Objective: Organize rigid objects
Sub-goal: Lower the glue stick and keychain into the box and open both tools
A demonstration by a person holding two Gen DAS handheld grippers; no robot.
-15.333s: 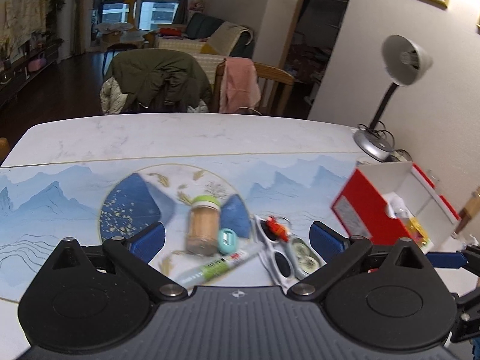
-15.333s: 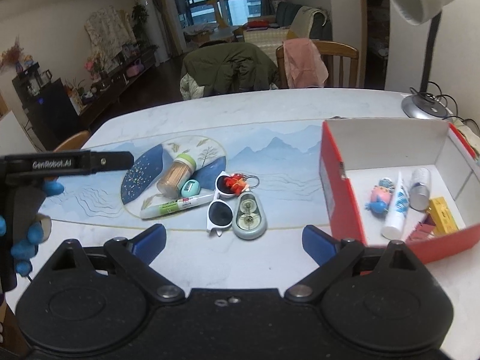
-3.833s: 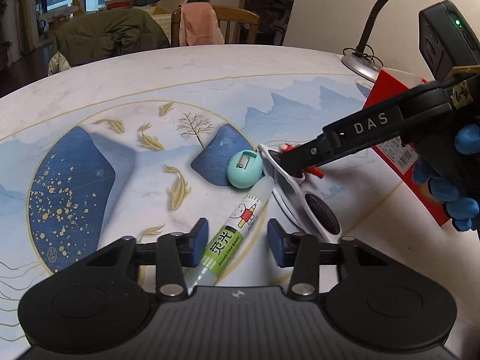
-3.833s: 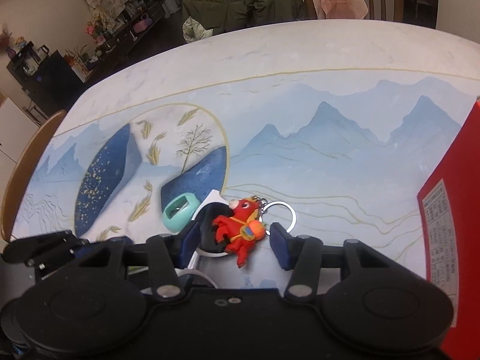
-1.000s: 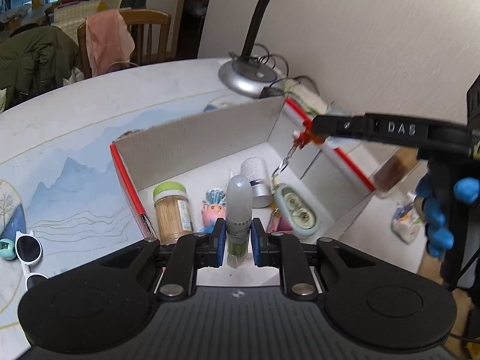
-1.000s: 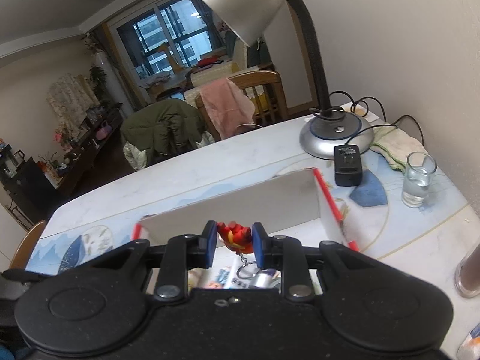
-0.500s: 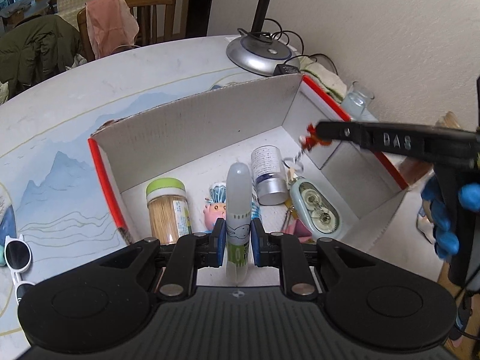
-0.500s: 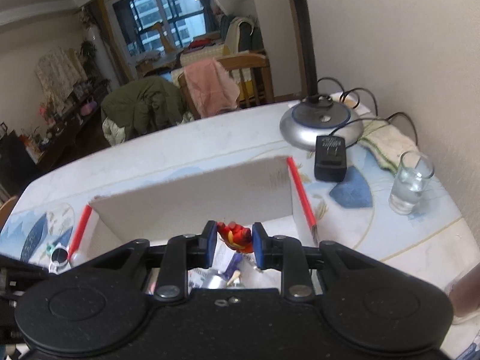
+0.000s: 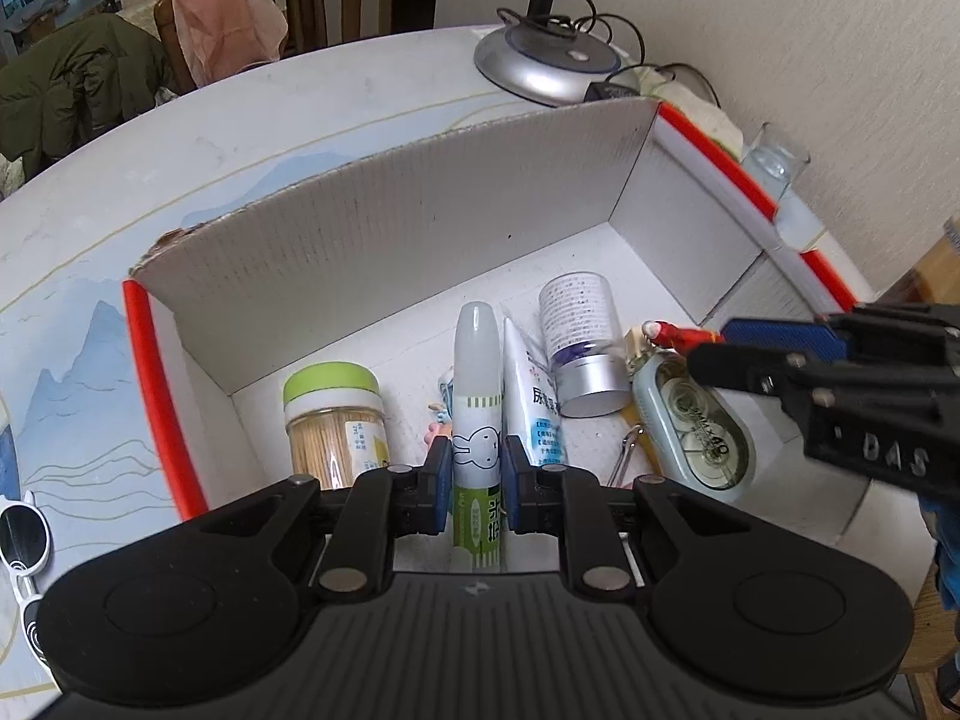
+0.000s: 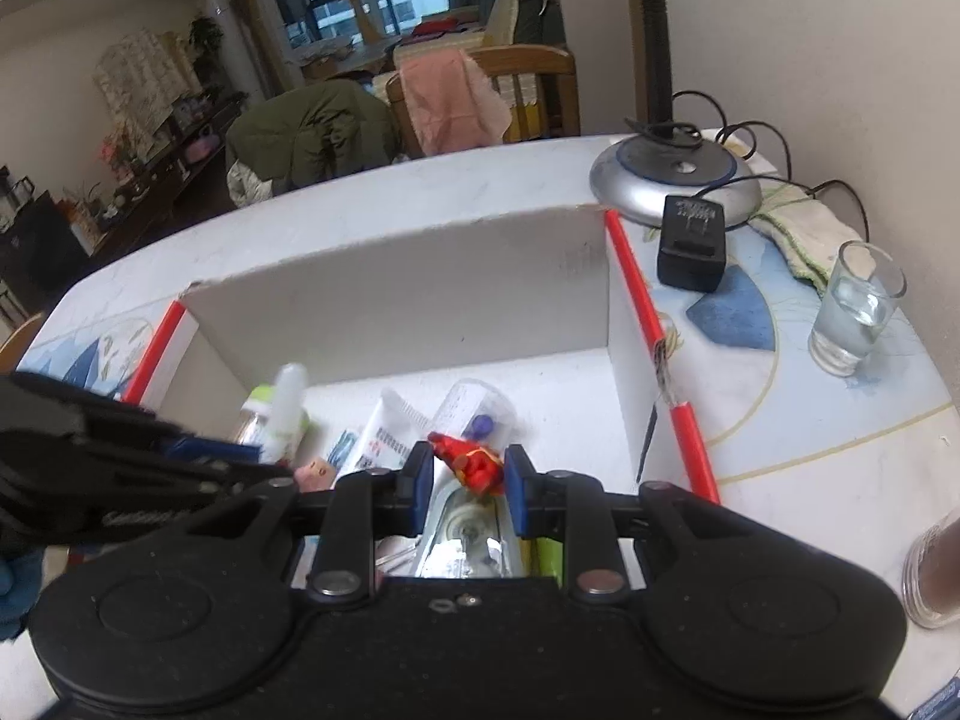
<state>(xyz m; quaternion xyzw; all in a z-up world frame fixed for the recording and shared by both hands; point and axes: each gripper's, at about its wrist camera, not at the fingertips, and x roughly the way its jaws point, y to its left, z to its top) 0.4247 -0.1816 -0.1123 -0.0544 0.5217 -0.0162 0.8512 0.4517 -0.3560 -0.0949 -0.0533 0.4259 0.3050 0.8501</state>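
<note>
The table (image 9: 300,138) carries an open red-edged cardboard box (image 9: 420,228), and both grippers reach over its near side. The left gripper (image 9: 477,480) points down into the box, its jaws clamped tight on a white-capped glue pen (image 9: 477,396) with a rabbit print, held lengthwise with the cap toward the far wall. The right gripper (image 10: 468,480) hangs over the box's right half, jaws nearly closed around a red keychain figure (image 10: 471,462); it may already be slackening, and whether the pads press it is unclear.

Lying inside the box, left to right: a green-lidded toothpick jar (image 9: 336,414), a white tube (image 9: 534,396) just beside the pen, a clear cylindrical bottle (image 9: 579,342), and a pale green oval case (image 9: 696,420) under the figure.

The left view alone shows white sunglasses (image 9: 24,546) on the table, left of the box. The right view alone shows the lamp base (image 10: 672,180), a black adapter (image 10: 690,246) and a water glass (image 10: 858,312) right of the box.
</note>
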